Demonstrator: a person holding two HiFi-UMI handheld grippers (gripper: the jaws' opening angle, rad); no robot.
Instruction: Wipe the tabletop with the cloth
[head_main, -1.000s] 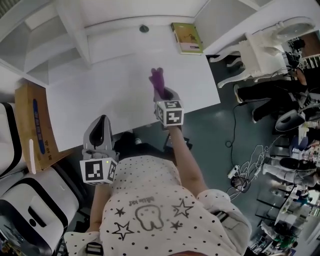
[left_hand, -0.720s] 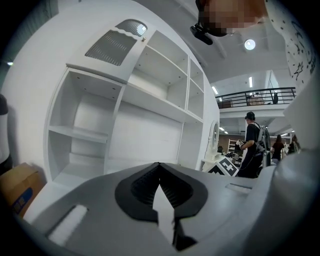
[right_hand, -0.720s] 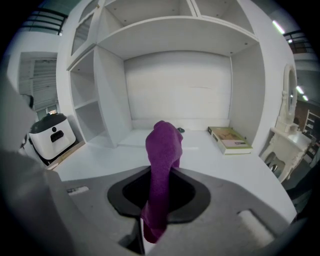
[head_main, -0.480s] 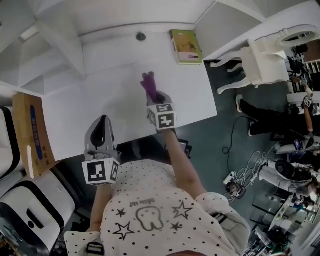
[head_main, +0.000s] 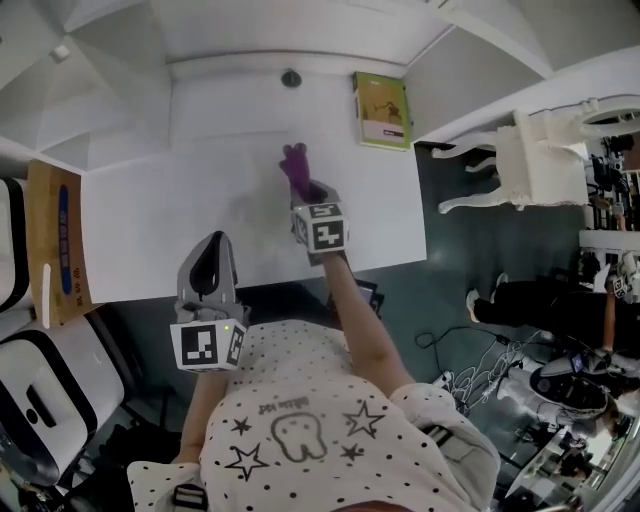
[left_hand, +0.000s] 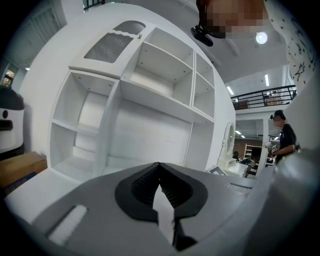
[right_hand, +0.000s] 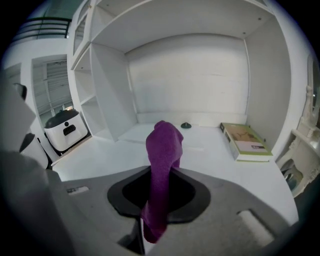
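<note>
A purple cloth (head_main: 296, 167) stands bunched over the white tabletop (head_main: 160, 215), clamped in my right gripper (head_main: 305, 190), which is shut on it near the table's middle. In the right gripper view the cloth (right_hand: 164, 145) rises from between the jaws of that gripper (right_hand: 160, 177) and hangs below them. My left gripper (head_main: 209, 252) hovers at the table's front edge, left of the right one. Seen in the left gripper view, its jaws (left_hand: 160, 176) are closed with nothing between them.
A green-covered book (head_main: 382, 108) lies at the table's back right corner (right_hand: 246, 141). A small black round fitting (head_main: 291, 78) sits at the back. A cardboard box (head_main: 55, 245) is at the left, white appliances (head_main: 40, 400) below it, a white chair (head_main: 540, 160) at the right.
My right gripper has carried the cloth a little to the left and farther in over the table. The left gripper has stayed at the front edge.
</note>
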